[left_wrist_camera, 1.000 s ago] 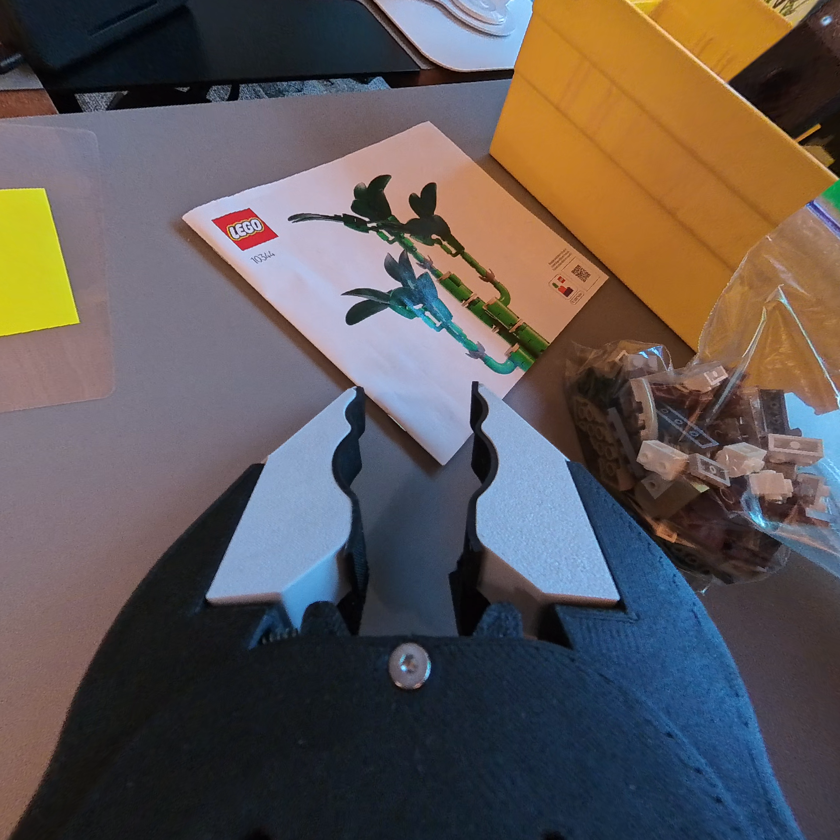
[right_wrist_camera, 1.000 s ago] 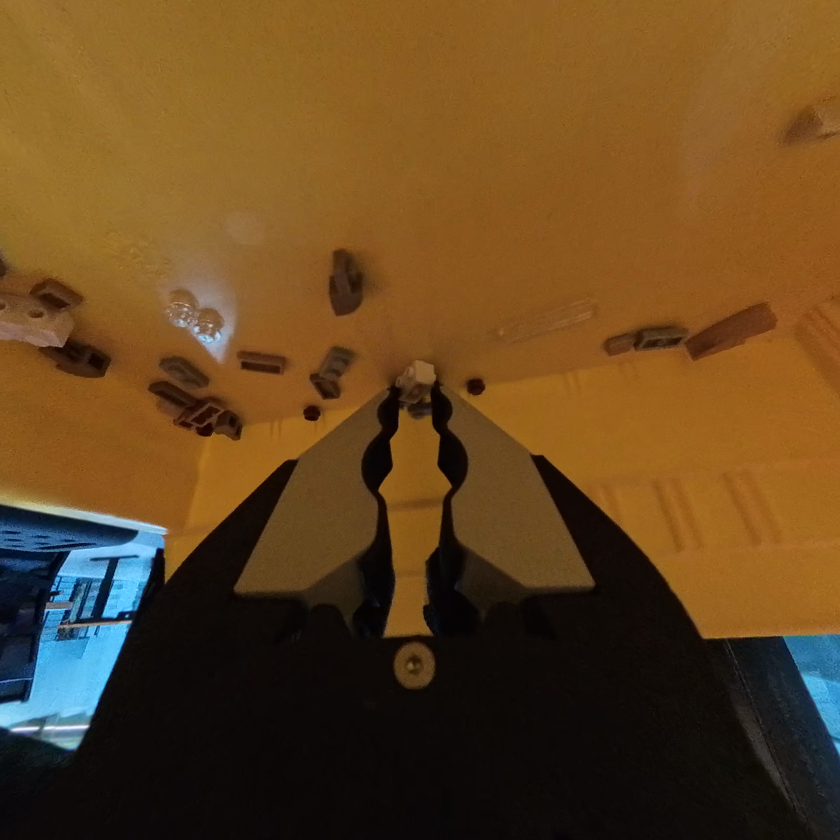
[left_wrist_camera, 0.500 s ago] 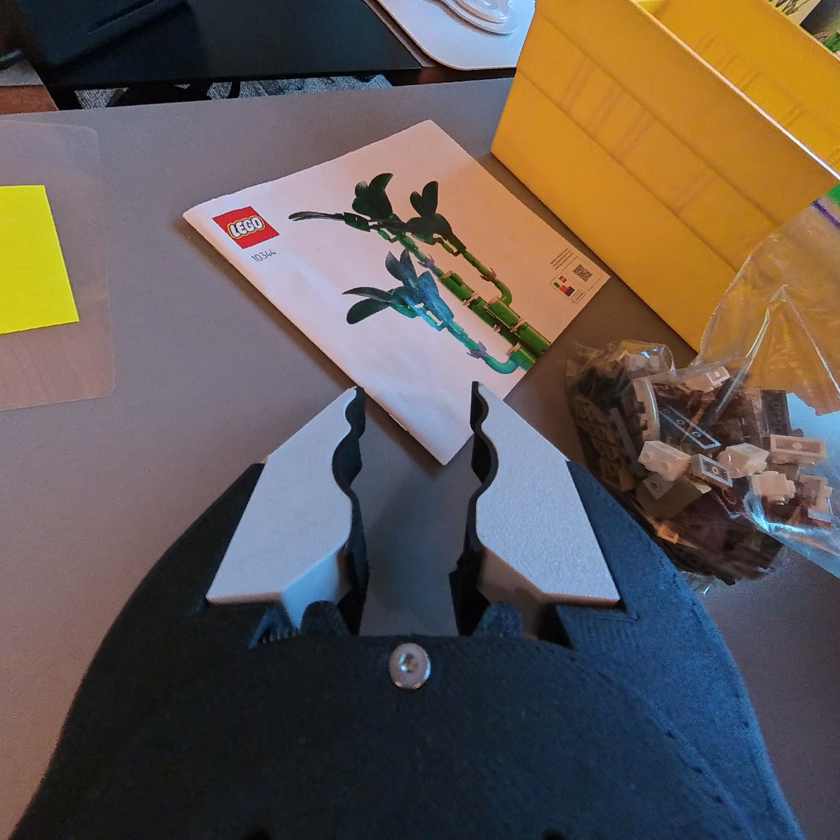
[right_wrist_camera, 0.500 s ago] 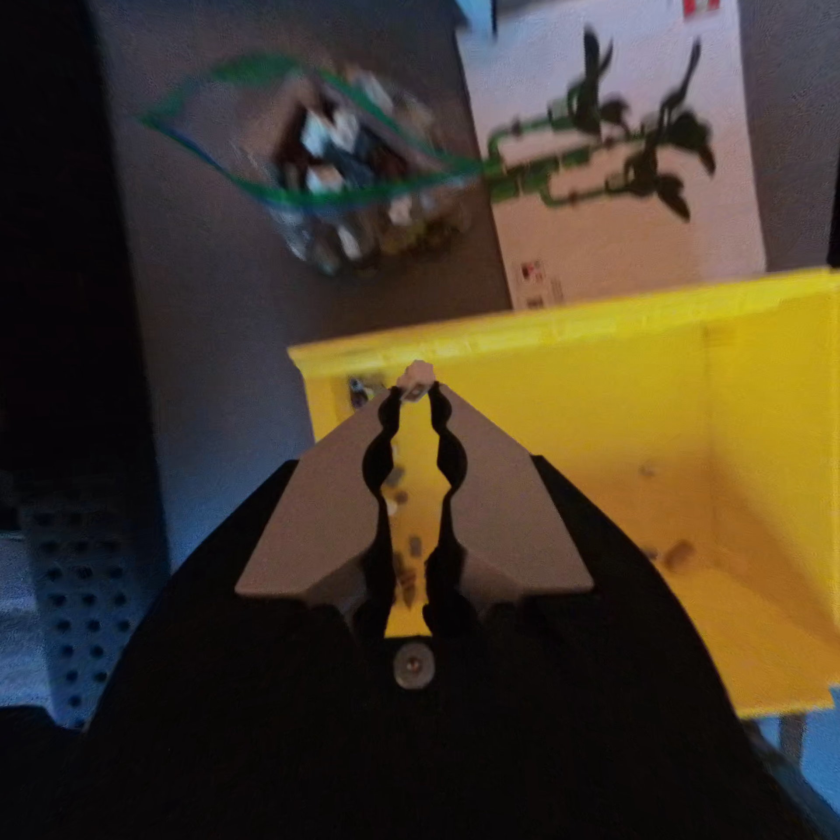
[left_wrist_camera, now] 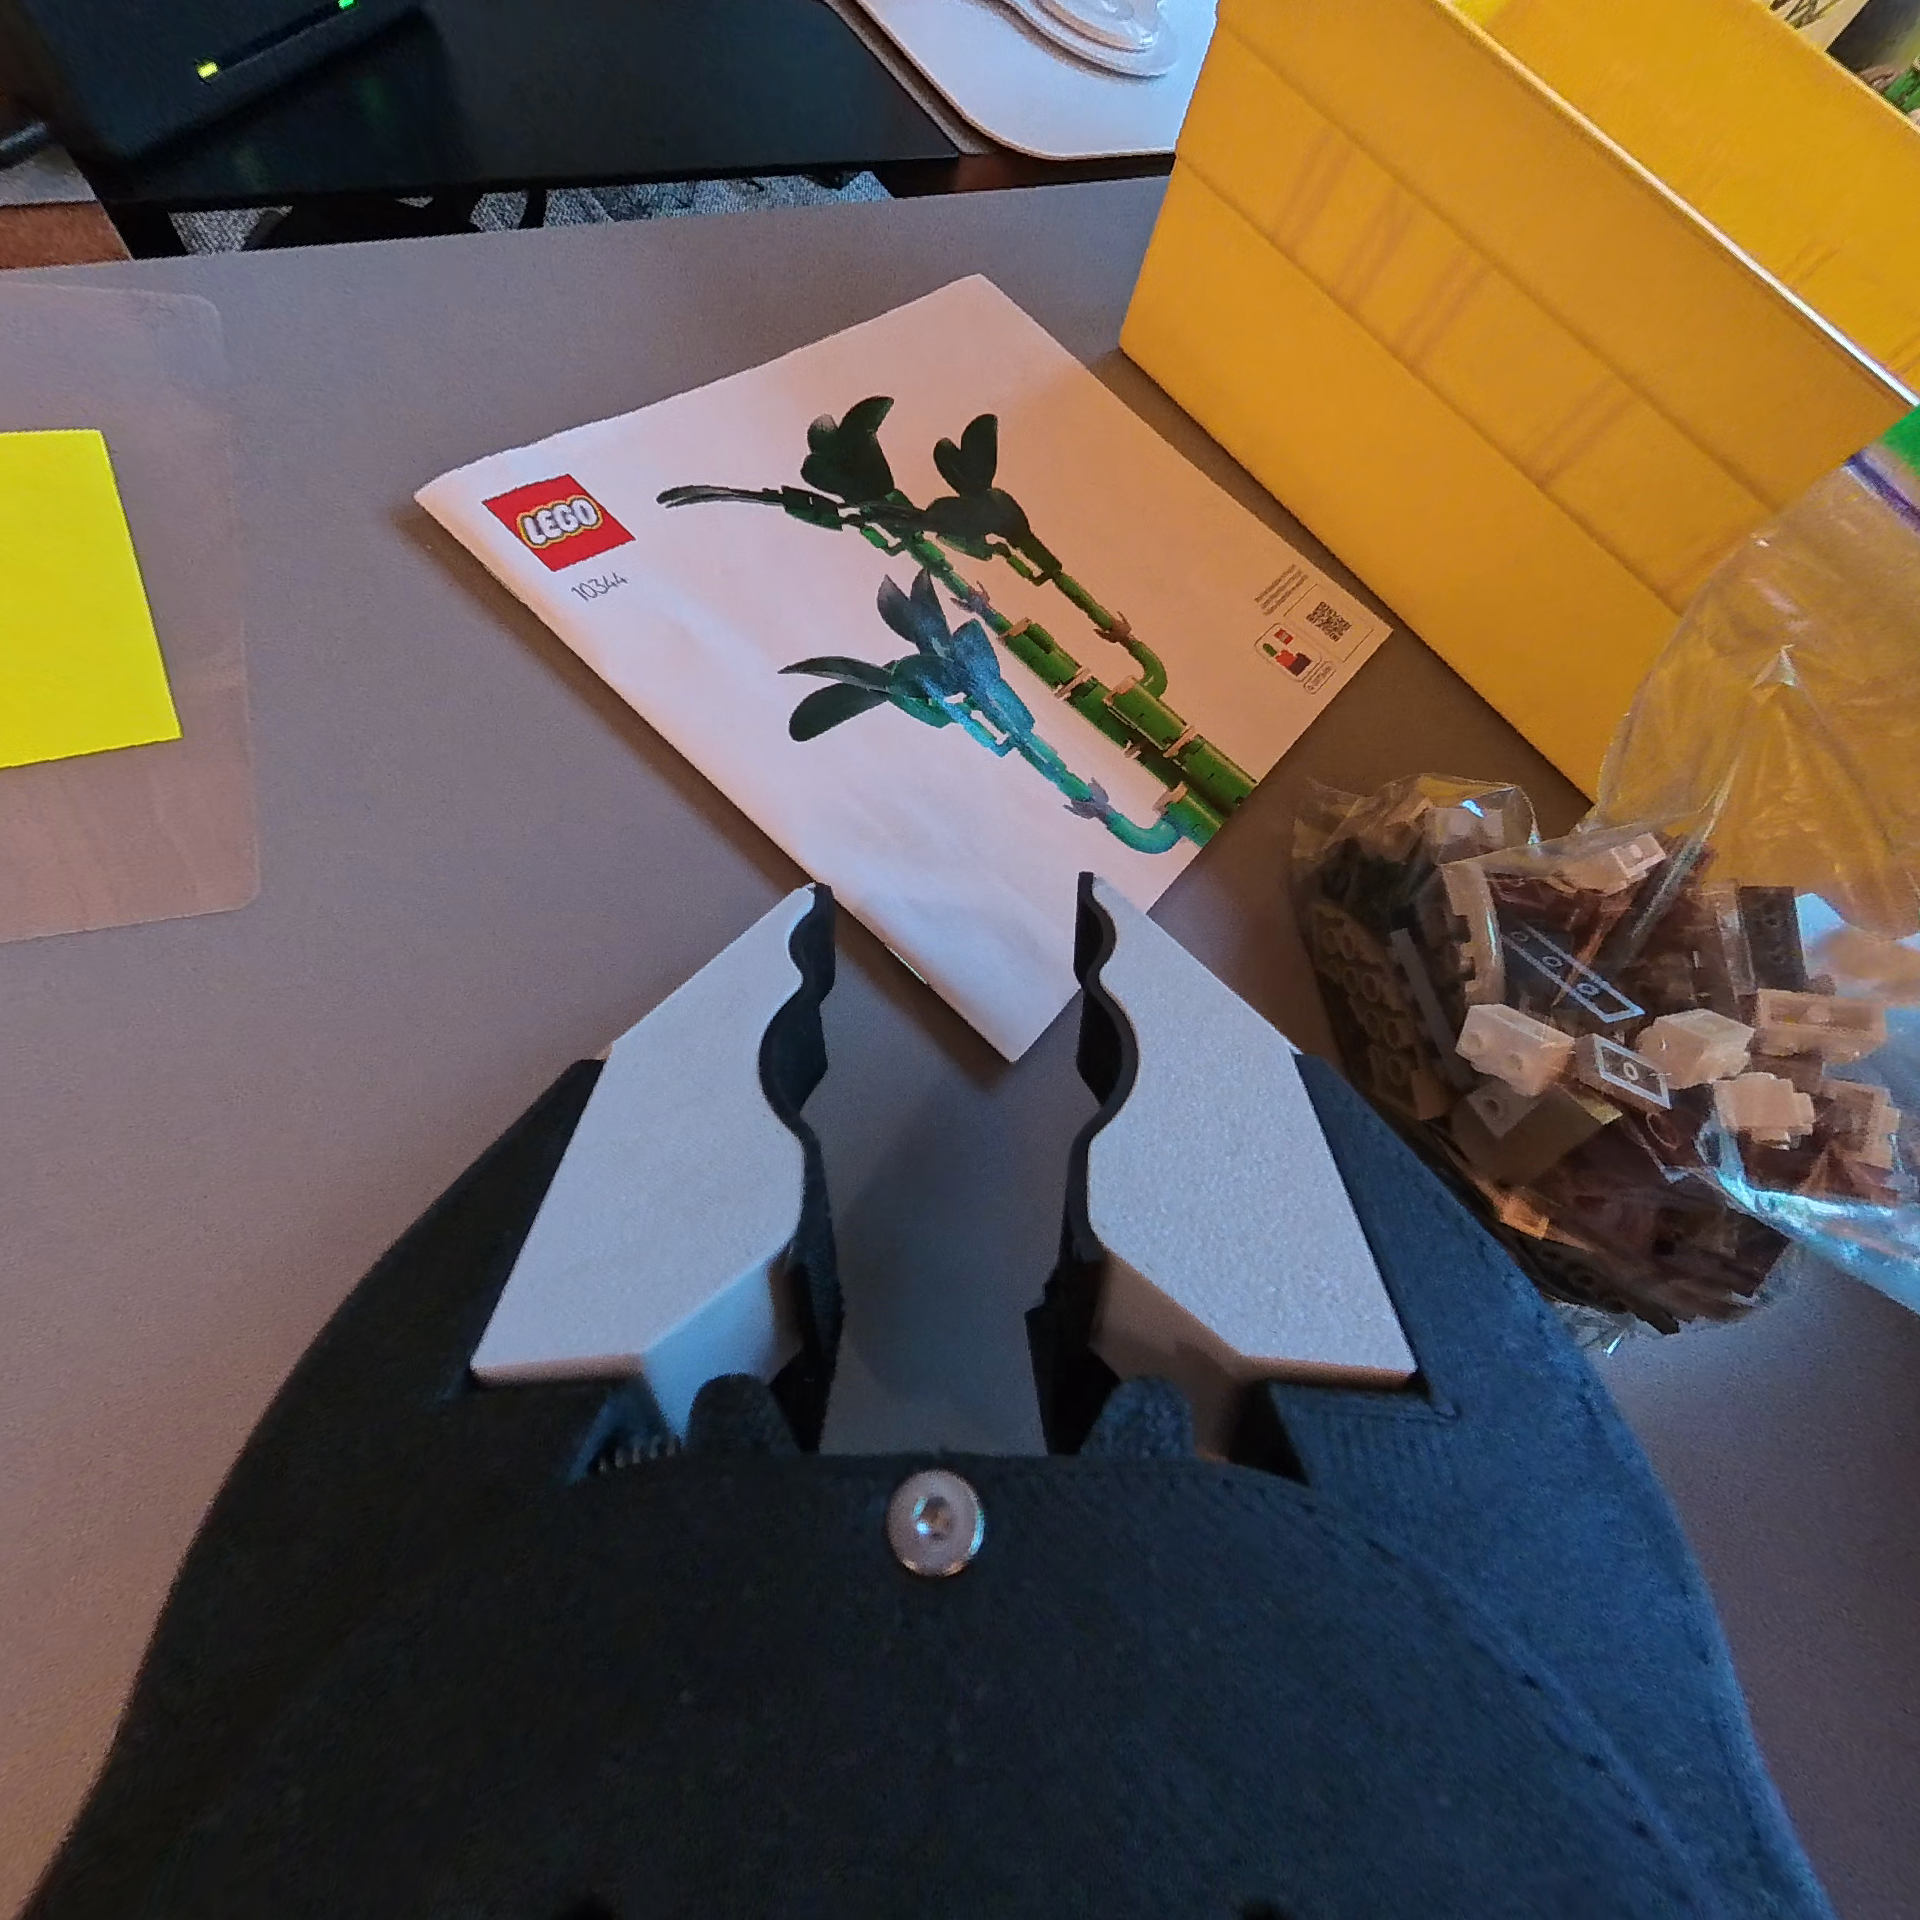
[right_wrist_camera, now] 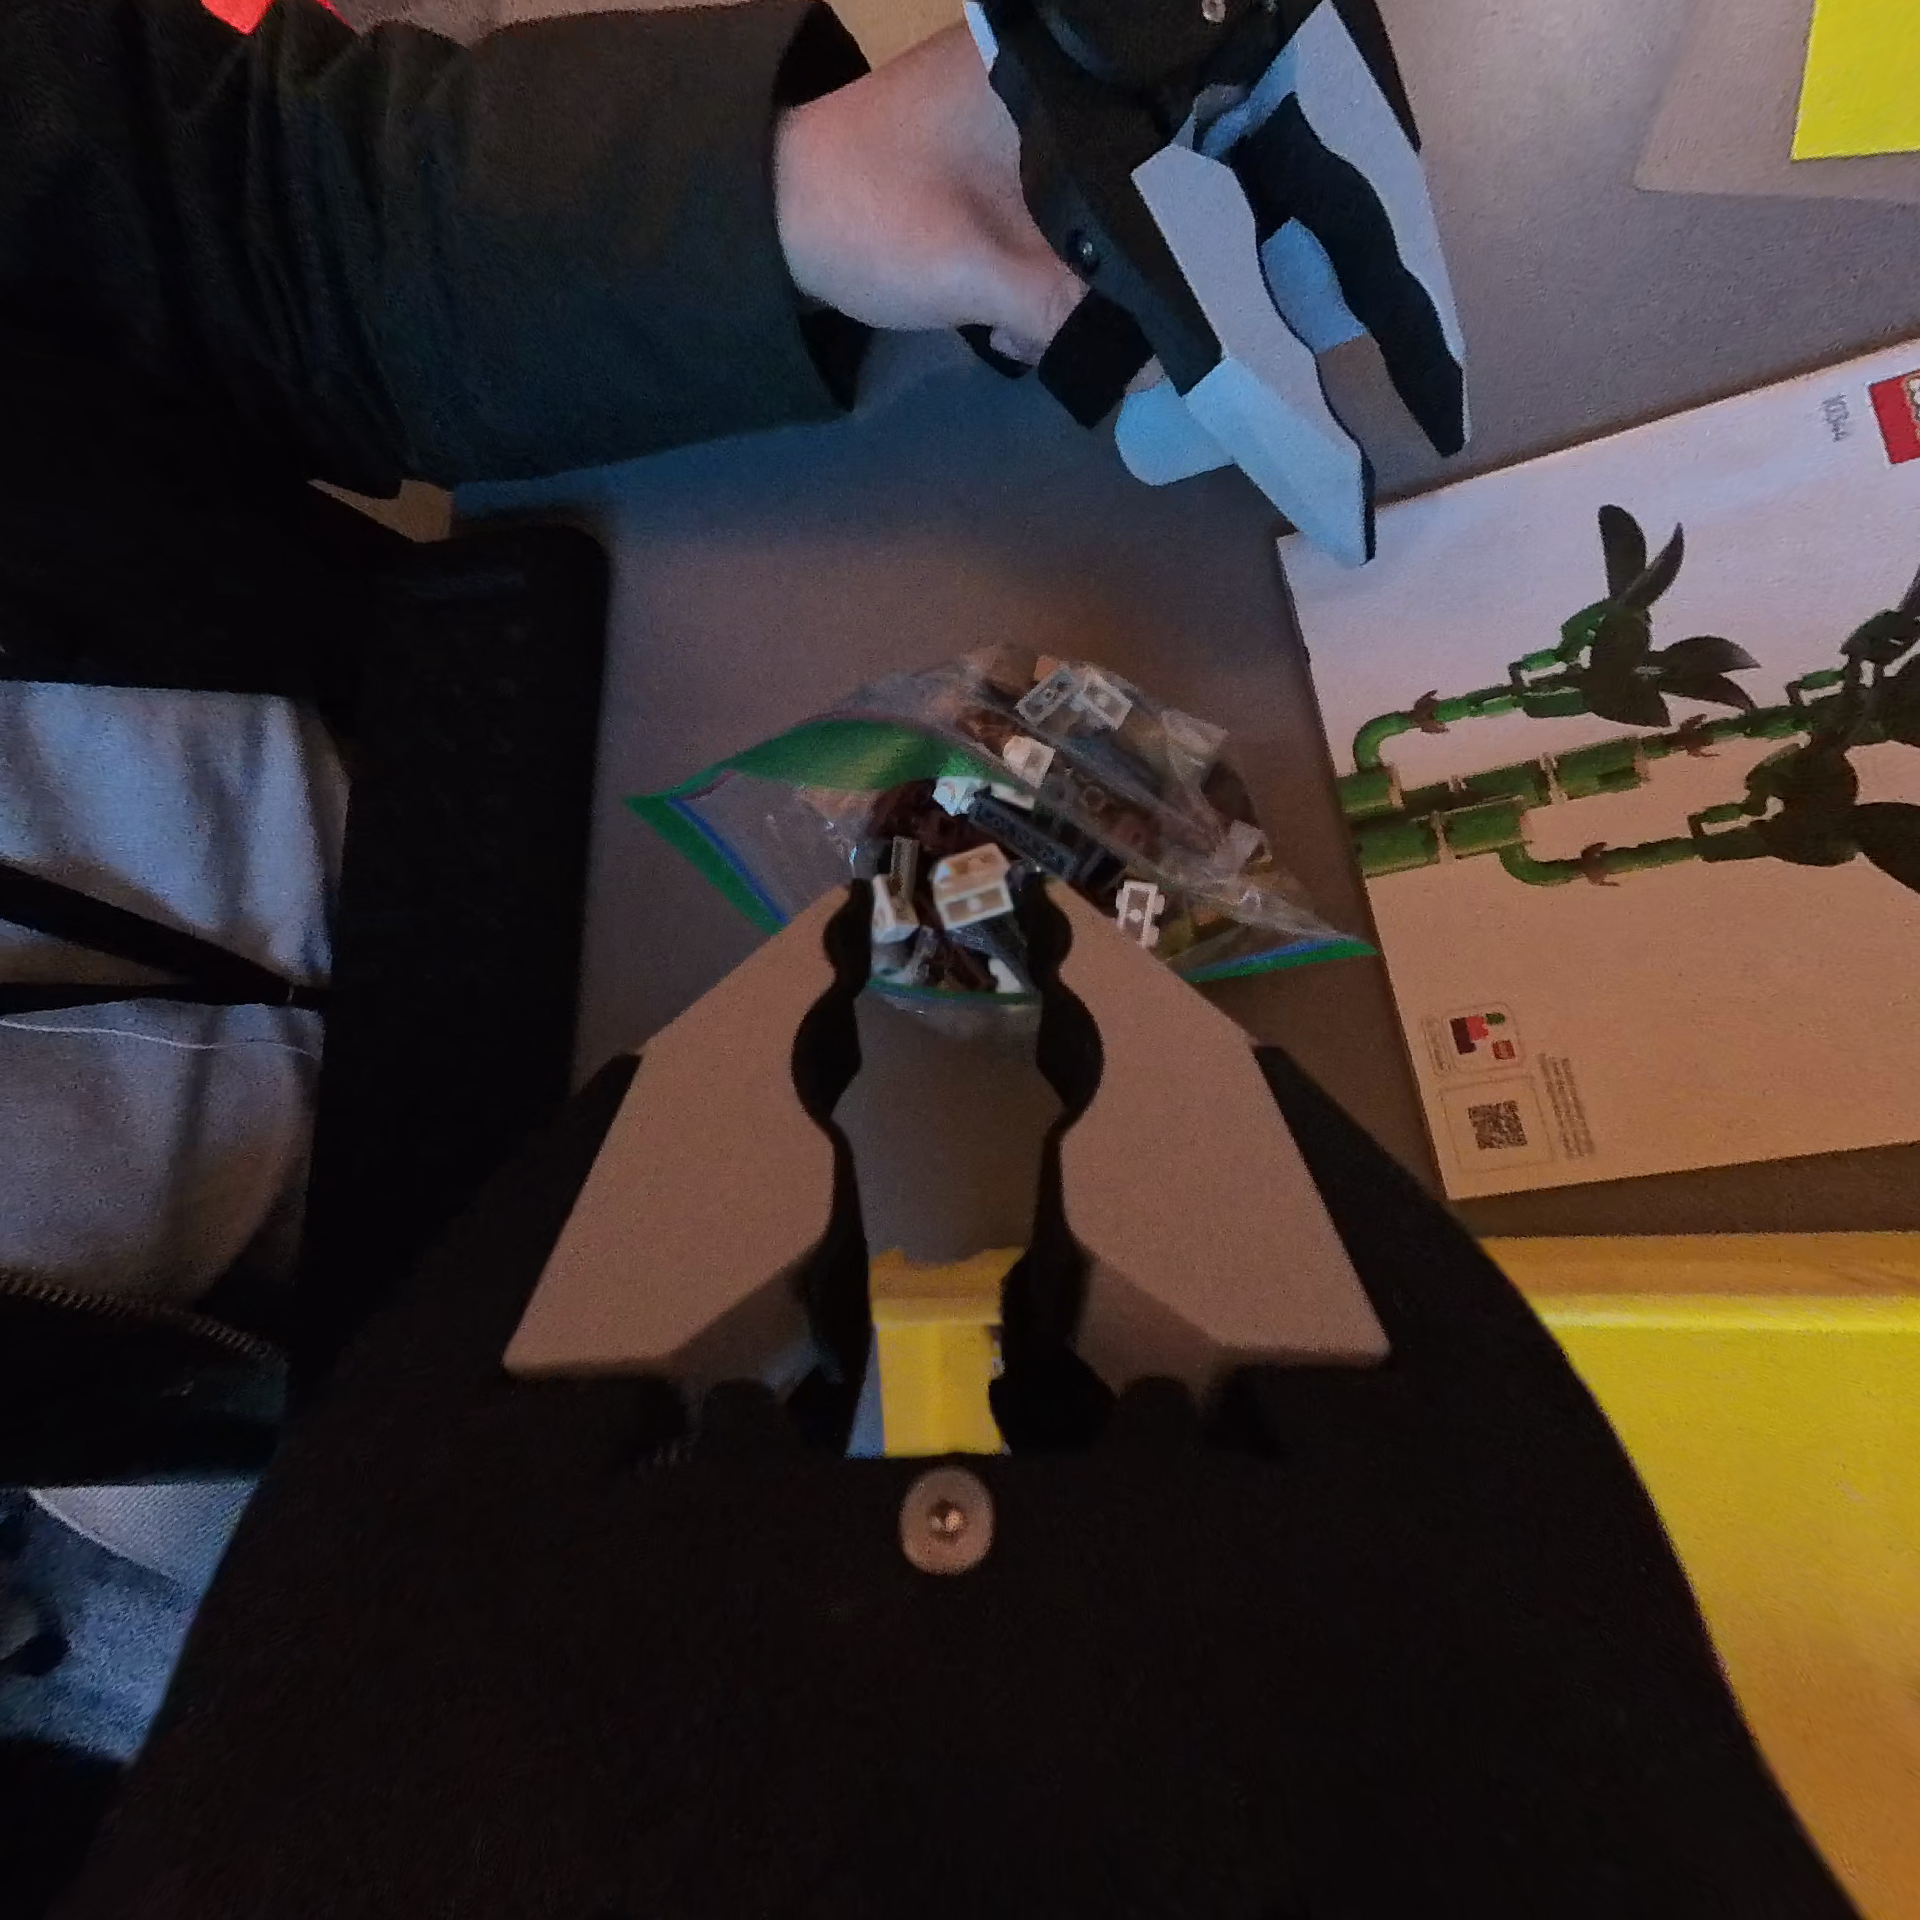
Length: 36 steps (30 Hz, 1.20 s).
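Note:
My right gripper (right_wrist_camera: 945, 899) is open and hangs over the open mouth of a clear zip bag of small bricks (right_wrist_camera: 1101, 790) on the grey table. A white brick (right_wrist_camera: 971, 883) shows between its tips; I cannot tell whether it lies in the bag or is loose. My left gripper (left_wrist_camera: 951, 904) is open and empty, low over the table at the near corner of a white instruction booklet (left_wrist_camera: 914, 623). The bag (left_wrist_camera: 1610, 1039) lies just to its right. In the right wrist view the left gripper (right_wrist_camera: 1403, 488) shows, held by a hand (right_wrist_camera: 904, 208).
A yellow box (left_wrist_camera: 1455, 364) stands at the back right, behind the bag; its rim (right_wrist_camera: 1714, 1288) is under my right gripper's body. A yellow sheet in a clear sleeve (left_wrist_camera: 62, 592) lies at the left. The booklet (right_wrist_camera: 1610, 935) lies beside the bag.
My right gripper has come out of the yellow box and over the bag. Its jaws have opened, and the small white piece is no longer pinched at the tips. The left gripper has stayed put.

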Each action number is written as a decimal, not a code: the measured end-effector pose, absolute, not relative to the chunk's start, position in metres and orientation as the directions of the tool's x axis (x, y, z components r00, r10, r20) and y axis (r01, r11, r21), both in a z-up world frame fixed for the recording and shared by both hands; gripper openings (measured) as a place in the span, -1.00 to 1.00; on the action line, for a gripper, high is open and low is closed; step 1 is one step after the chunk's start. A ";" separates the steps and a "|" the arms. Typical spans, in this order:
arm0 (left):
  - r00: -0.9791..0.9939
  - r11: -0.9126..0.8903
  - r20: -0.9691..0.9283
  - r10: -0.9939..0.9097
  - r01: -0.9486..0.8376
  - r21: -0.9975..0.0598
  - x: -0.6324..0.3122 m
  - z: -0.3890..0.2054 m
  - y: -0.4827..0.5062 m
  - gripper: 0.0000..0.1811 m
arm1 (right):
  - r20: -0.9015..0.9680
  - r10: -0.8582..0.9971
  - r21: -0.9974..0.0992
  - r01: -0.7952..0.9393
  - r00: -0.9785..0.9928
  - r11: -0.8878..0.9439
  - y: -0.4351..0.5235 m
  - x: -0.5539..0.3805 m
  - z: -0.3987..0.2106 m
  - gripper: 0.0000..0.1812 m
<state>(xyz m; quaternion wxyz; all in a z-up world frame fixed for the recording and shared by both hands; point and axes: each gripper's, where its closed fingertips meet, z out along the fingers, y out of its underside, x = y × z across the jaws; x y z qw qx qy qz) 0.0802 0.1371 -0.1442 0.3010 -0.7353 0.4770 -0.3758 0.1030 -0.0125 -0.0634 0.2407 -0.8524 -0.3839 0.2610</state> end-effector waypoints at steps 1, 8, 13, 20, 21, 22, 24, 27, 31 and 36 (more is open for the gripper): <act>0.263 -0.365 0.267 -0.927 -0.474 -0.801 0.080 -0.144 0.137 -0.50 | -0.267 0.777 -0.605 0.529 0.570 -0.595 -0.015 0.105 -0.059 -0.67; 0.263 -0.365 0.266 -0.928 -0.481 -0.797 0.081 -0.146 0.137 -0.50 | 0.187 0.640 -0.490 0.635 0.746 -0.597 0.003 0.249 -0.051 -0.66; 0.263 -0.360 0.259 -0.929 -0.485 -0.797 0.081 -0.146 0.137 -0.50 | 0.230 0.736 0.162 0.721 0.636 -0.674 -0.054 0.346 -0.124 -0.45; 0.265 -0.364 0.263 -0.928 -0.485 -0.795 0.081 -0.147 0.137 -0.50 | 0.160 0.857 0.447 0.738 0.490 -0.505 -0.072 0.375 -0.155 -0.31; 0.265 -0.364 0.262 -0.928 -0.486 -0.794 0.081 -0.147 0.137 -0.50 | 0.151 0.861 0.451 0.741 0.485 -0.496 -0.071 0.375 -0.157 -0.32; 0.265 -0.364 0.262 -0.928 -0.487 -0.794 0.081 -0.147 0.137 -0.50 | 0.140 0.864 0.465 0.738 0.484 -0.489 -0.072 0.377 -0.158 -0.35; 0.265 -0.365 0.264 -0.927 -0.487 -0.793 0.081 -0.147 0.137 -0.50 | 0.100 0.847 0.488 0.716 0.522 -0.499 -0.075 0.376 -0.161 -0.39; 0.265 -0.368 0.268 -0.926 -0.483 -0.794 0.081 -0.147 0.137 -0.50 | 0.052 0.838 0.519 0.702 0.543 -0.487 -0.080 0.375 -0.162 -0.45; 0.267 -0.369 0.269 -0.926 -0.481 -0.795 0.080 -0.147 0.138 -0.50 | 0.038 0.837 0.542 0.692 0.546 -0.476 -0.083 0.373 -0.162 -0.57; 0.266 -0.367 0.267 -0.926 -0.481 -0.796 0.080 -0.146 0.138 -0.50 | 0.037 0.836 0.541 0.692 0.548 -0.478 -0.087 0.370 -0.162 -0.73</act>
